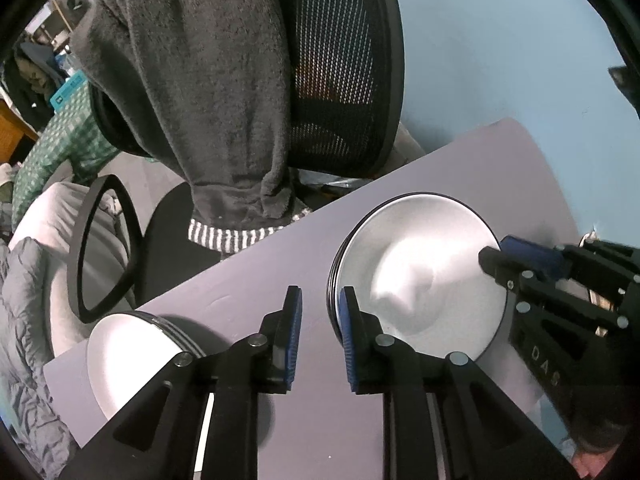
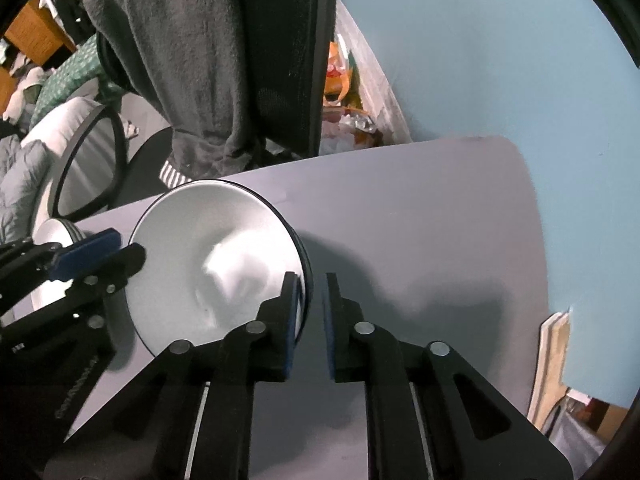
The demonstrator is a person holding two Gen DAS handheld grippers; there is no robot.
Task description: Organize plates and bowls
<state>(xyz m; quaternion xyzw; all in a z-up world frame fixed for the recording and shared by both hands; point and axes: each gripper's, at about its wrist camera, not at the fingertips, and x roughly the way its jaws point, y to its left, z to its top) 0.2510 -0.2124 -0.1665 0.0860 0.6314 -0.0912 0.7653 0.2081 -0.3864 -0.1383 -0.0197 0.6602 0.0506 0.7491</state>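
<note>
A stack of white plates with dark rims [image 1: 416, 276] lies on the grey table [image 1: 248, 280]; it also shows in the right wrist view [image 2: 216, 256]. A second stack of white bowls [image 1: 128, 356] sits at the table's left corner and shows small in the right wrist view [image 2: 56, 232]. My left gripper [image 1: 320, 328] is open and empty, its right finger against the plate stack's left rim. My right gripper [image 2: 310, 316] is open and empty, its left finger at the stack's right rim; it also shows in the left wrist view [image 1: 496, 258].
A black mesh office chair [image 1: 344, 64] draped with a grey fleece [image 1: 192, 92] stands just behind the table. Bedding [image 1: 28, 280] lies at the left. A light blue wall [image 2: 500, 52] is behind the table's right end. The table edge [image 2: 536, 216] curves at the right.
</note>
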